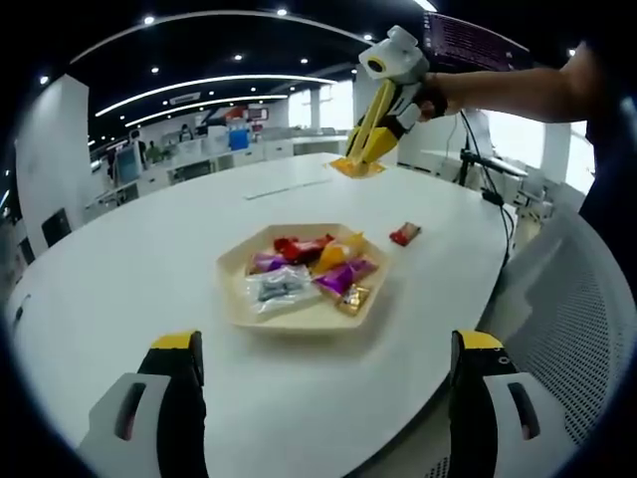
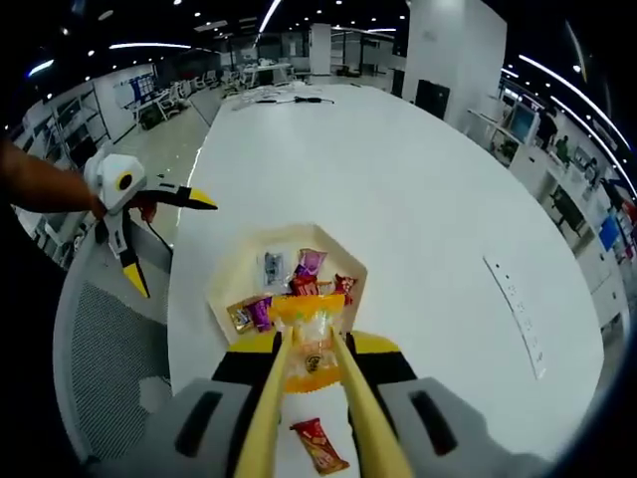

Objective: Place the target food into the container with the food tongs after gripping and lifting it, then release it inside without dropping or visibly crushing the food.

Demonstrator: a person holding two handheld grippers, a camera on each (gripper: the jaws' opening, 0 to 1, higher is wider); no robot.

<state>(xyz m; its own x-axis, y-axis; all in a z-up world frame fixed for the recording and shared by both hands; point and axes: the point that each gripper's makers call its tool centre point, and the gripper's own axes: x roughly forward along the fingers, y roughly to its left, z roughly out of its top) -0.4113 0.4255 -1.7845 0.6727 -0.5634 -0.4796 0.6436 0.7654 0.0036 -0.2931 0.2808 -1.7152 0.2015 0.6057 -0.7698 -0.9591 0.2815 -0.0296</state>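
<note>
We hold the left gripper [image 1: 323, 373] low and near, its two black, yellow-tipped jaws spread wide apart with nothing between them. In the right gripper view it [image 2: 164, 239] hangs at the left, gripped by a bare forearm [image 2: 40, 189], jaws splayed. We raise the right gripper [image 1: 360, 159] high on the far side, a bare arm [image 1: 508, 90] reaching in from the right, its jaws drawn in on yellow tongs [image 2: 314, 398] that pinch an orange-wrapped candy [image 2: 314, 344].
</note>
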